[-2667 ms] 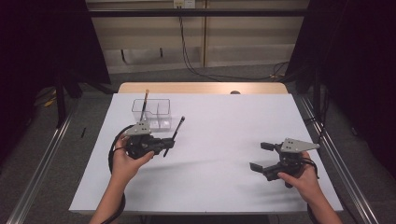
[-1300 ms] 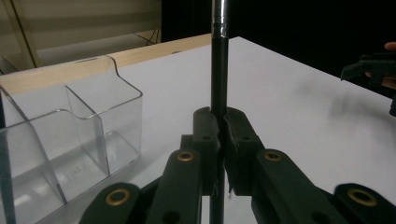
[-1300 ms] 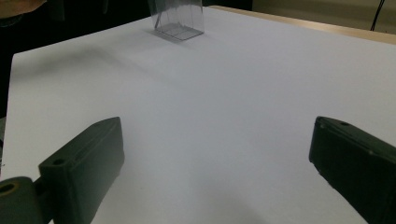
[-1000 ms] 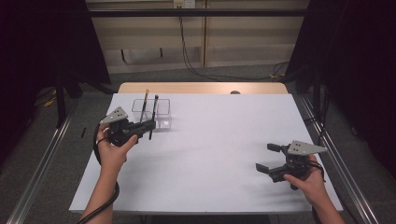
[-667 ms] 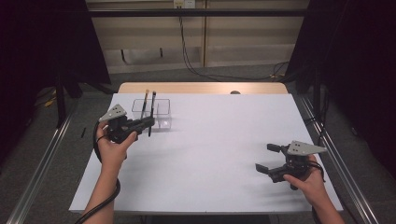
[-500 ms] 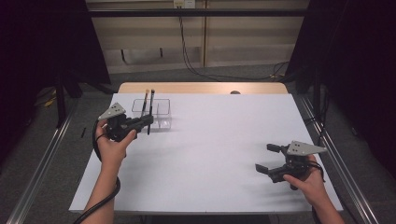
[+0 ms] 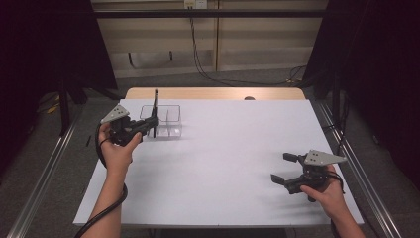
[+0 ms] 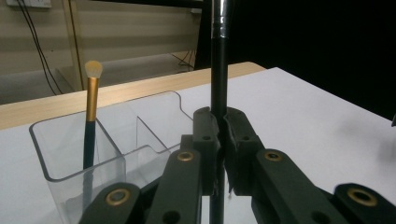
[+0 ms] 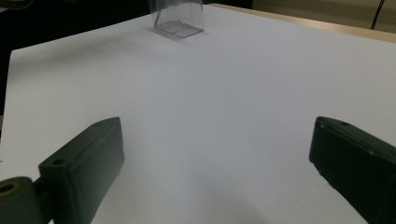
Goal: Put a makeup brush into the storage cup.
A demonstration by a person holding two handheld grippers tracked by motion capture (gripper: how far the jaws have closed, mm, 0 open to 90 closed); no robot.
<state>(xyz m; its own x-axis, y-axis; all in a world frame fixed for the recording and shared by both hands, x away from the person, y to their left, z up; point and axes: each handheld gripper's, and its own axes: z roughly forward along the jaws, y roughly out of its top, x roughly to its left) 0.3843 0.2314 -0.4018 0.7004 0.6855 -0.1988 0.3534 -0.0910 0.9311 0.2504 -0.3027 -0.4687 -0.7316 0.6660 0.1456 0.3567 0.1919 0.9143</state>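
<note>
Since the earliest frame, our left claw has carried the black brush from mid-counter up and left to the clear organizer, and turned it from a slant to upright; over the last second it has barely shifted. Our right claw has stayed near the right front edge, jaws wide apart, nothing between them.

Left claw: clamped on the brush handle, pads pressing it from both sides in the left gripper view. Brush stands vertical at the organizer's near wall in the high view; whether its lower end is over a compartment or just outside the wall, we cannot tell.

Risks, as we judge them. If the handle's lower end meets the rim instead of an opening, pressing down could tip or shove the light organizer along the counter. Letting go with the end high could let the brush bounce out or knock the gold-banded brush standing in the left compartment. A smooth, round handle may also rotate in the pads.

Brush: slim black handle, bright metal ferrule near the top of the left gripper view, bristles out of frame. Organizer: clear plastic, thin partitions, rounded corners.
</note>
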